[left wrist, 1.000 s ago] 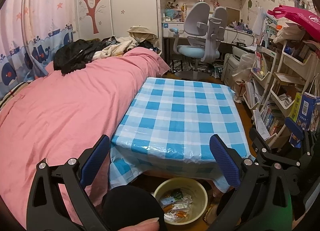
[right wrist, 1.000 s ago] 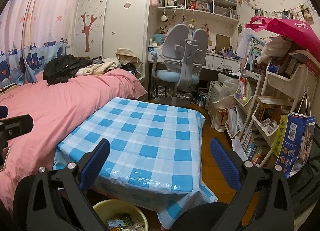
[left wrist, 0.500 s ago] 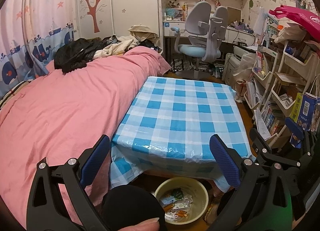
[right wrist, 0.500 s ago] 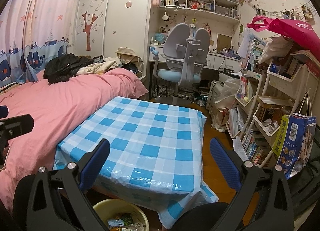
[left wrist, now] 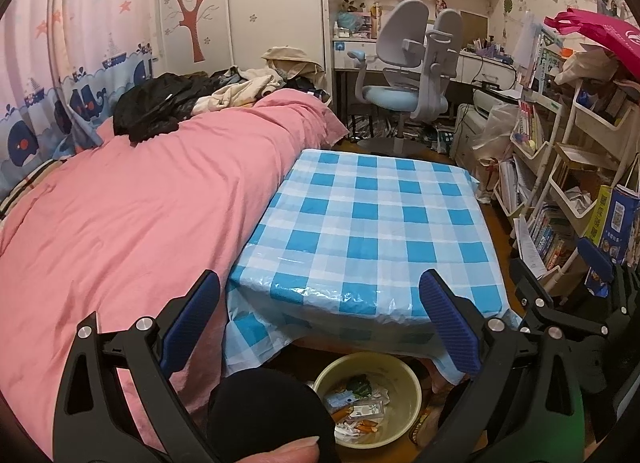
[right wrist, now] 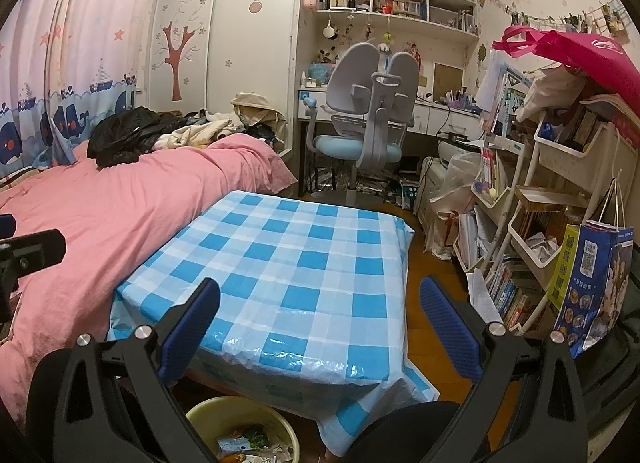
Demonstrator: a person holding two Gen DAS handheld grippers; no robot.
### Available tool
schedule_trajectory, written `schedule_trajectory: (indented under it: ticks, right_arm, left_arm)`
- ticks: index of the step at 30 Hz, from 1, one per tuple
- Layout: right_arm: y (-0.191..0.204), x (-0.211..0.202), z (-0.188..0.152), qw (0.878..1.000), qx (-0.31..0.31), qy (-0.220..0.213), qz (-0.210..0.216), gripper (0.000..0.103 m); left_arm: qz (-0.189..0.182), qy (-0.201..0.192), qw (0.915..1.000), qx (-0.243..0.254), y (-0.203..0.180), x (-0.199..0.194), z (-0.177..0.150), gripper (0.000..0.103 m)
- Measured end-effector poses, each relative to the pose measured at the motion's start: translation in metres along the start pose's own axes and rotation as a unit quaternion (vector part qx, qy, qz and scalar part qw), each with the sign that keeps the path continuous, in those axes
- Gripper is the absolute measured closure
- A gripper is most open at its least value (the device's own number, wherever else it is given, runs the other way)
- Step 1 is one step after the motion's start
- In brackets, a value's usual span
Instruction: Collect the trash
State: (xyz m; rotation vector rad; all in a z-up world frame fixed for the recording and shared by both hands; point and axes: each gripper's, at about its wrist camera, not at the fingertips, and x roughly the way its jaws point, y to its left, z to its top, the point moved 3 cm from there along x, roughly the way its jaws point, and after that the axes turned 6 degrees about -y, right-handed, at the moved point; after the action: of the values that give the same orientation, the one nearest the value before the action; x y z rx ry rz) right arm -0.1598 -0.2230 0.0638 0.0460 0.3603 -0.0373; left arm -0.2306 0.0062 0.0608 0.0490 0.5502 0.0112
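A pale yellow bin (left wrist: 412, 391) stands on the floor under the near edge of the table, holding wrappers and paper scraps (left wrist: 356, 409). The same bin (right wrist: 200, 421) shows at the bottom of the right wrist view. The table (left wrist: 372, 219) wears a blue-and-white checked plastic cloth with nothing lying on it. My left gripper (left wrist: 320, 303) hangs open above the table's near edge and the bin, nothing between its blue pads (left wrist: 194, 319). My right gripper (right wrist: 320, 303) is open too, empty, over the table's near side (right wrist: 296, 263).
A bed with a pink cover (left wrist: 120, 223) and piled clothes (left wrist: 160, 103) borders the table's left side. A grey desk chair (left wrist: 416, 75) stands behind. Crowded shelves and bags (left wrist: 568, 183) line the right. A person's dark-clad knee (left wrist: 268, 411) and a fingertip (left wrist: 288, 451) sit at the bottom.
Both views tilt up very slightly; the table and bin sit a little lower in frame. Both grippers stay open and empty.
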Motion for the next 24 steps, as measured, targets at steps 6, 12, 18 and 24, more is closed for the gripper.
schedule_trajectory:
  ticks: [6,12,18,24]
  right_arm:
    - [-0.0013,-0.0007,-0.0021,1.000,0.001,0.003,0.001,0.007]
    - [-0.0043,0.0025,-0.0043,1.000,0.002,0.008,0.000,0.007]
    - [-0.0046,0.0037,-0.0064,1.000,0.001,0.014,0.001,0.007]
    - [-0.0054,0.0034,-0.0065,1.000,0.001,0.015,0.001,0.007]
  left_arm:
    - [0.000,0.004,1.0000,0.001,0.0013,0.0027,-0.0031,0.007]
    - [-0.003,0.003,1.0000,0.002,0.0020,0.0028,-0.0042,0.007]
    - [0.000,0.016,0.9999,0.006,0.0017,0.0062,-0.0061,0.007]
    - [0.011,0.032,0.9994,0.007,0.0045,0.0107,-0.0071,0.007]
